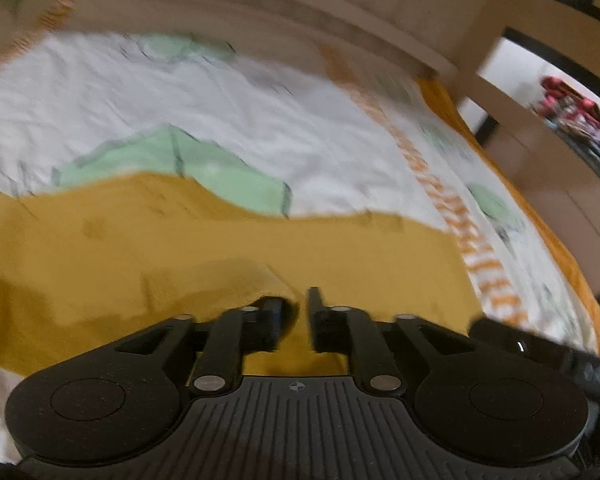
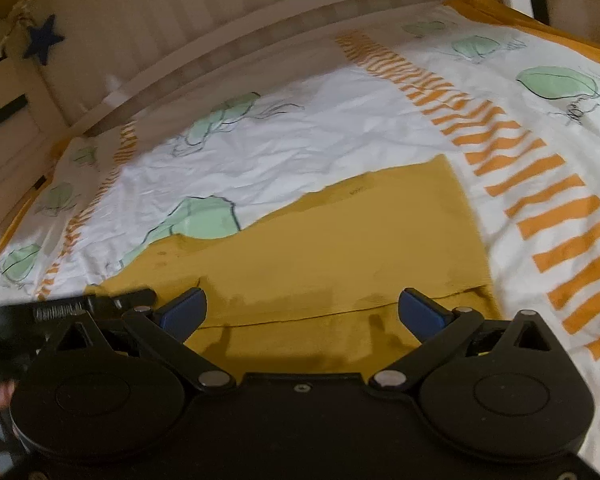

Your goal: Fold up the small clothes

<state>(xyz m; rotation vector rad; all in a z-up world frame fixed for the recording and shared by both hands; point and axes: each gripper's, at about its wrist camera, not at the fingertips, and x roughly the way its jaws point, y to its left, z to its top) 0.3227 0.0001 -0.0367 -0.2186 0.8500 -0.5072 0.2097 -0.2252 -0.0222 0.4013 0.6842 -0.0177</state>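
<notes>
A mustard-yellow garment (image 2: pixel 340 248) lies flat on the bed's white cover (image 2: pixel 320 132) with green shapes and orange stripes.

Mustard garment (image 2: pixel 332 256) (folded) on bedsheet (image 2: pixel 300 128)

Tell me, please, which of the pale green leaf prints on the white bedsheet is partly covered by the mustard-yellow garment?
The large green leaf print at the mustard-yellow garment's far left edge; its lower part disappears under the cloth, while the others lie fully exposed.

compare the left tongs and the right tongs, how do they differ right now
The left tongs stand only narrowly apart; the right tongs are spread wide. The left fingers look all black, the right carry blue pads. Both hang over the mustard garment and hold nothing.
</notes>
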